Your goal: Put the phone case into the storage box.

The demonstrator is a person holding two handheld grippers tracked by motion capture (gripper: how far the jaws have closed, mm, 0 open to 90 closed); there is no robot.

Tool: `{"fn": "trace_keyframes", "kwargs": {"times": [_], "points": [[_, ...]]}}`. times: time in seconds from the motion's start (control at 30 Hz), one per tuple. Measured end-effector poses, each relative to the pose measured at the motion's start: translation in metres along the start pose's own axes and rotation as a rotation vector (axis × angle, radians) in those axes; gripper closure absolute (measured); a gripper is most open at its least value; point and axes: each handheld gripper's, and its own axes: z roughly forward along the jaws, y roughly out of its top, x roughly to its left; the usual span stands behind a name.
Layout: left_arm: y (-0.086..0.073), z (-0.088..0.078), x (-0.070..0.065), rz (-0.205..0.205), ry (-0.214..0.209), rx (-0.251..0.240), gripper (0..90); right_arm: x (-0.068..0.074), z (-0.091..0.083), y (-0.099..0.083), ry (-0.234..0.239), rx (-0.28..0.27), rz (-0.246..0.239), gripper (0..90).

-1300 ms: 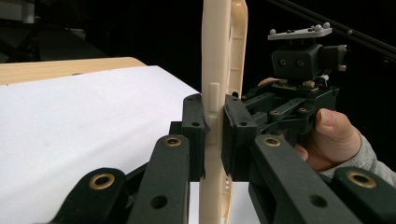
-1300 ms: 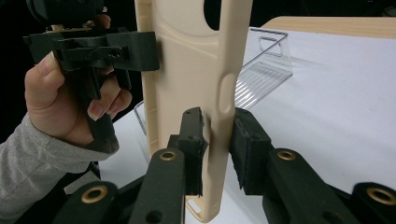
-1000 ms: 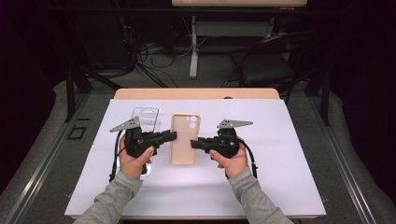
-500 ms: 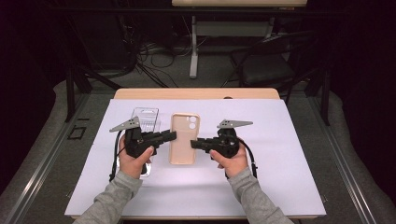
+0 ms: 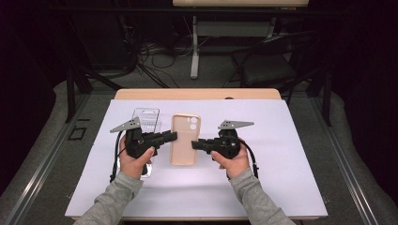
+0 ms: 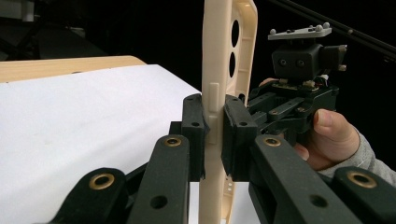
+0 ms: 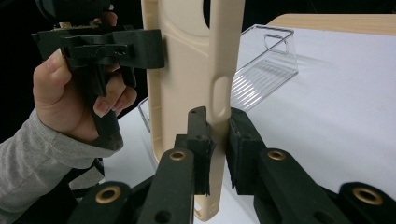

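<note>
A beige phone case [image 5: 184, 138] is held between my two grippers over the white mat [image 5: 281, 154]. My left gripper [image 5: 172, 136] is shut on its left long edge and my right gripper [image 5: 196, 144] is shut on its right long edge. In the left gripper view the pads of the left gripper [image 6: 215, 126] pinch the case's [image 6: 219, 56] side rim, with the right gripper [image 6: 299, 93] beyond it. In the right gripper view the right gripper [image 7: 217, 135] clamps the case's [image 7: 187, 56] opposite rim, which stands upright there. The left gripper [image 7: 140, 49] grips its far edge.
A clear phone case [image 5: 146, 119] lies on the mat behind the left hand, also seen as the clear case [image 7: 266, 65] in the right gripper view. The wooden table edge [image 5: 197, 93] runs along the back. A chair [image 5: 267, 70] and cables stand on the floor beyond.
</note>
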Motion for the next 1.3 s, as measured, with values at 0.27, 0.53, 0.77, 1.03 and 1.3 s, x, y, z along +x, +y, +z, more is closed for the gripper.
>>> {"fn": "trace_keyframes", "kwargs": {"times": [0.27, 0.53, 0.77, 1.03, 1.3], "points": [[0.0002, -0.0001, -0.0006, 0.004, 0.002, -0.004, 81.0, 0.0009, -0.0007, 0.0002, -0.007, -0.003, -0.008, 81.2], [0.0001, 0.0005, -0.0001, 0.004, 0.007, -0.008, 80.6, 0.0016, -0.0012, 0.0004, -0.011, -0.013, -0.010, 81.3], [-0.0001, 0.0016, 0.0015, -0.011, 0.010, -0.011, 76.7, 0.0013, -0.0015, 0.0004, -0.021, -0.015, -0.015, 81.4], [0.0002, 0.0023, 0.0037, 0.001, 0.040, -0.025, 64.9, -0.0012, -0.0031, 0.0004, -0.050, -0.017, -0.023, 81.3], [0.0020, 0.0035, 0.0051, -0.020, 0.053, -0.004, 57.3, -0.0020, -0.0058, 0.0010, -0.093, -0.012, -0.046, 81.3]]}}
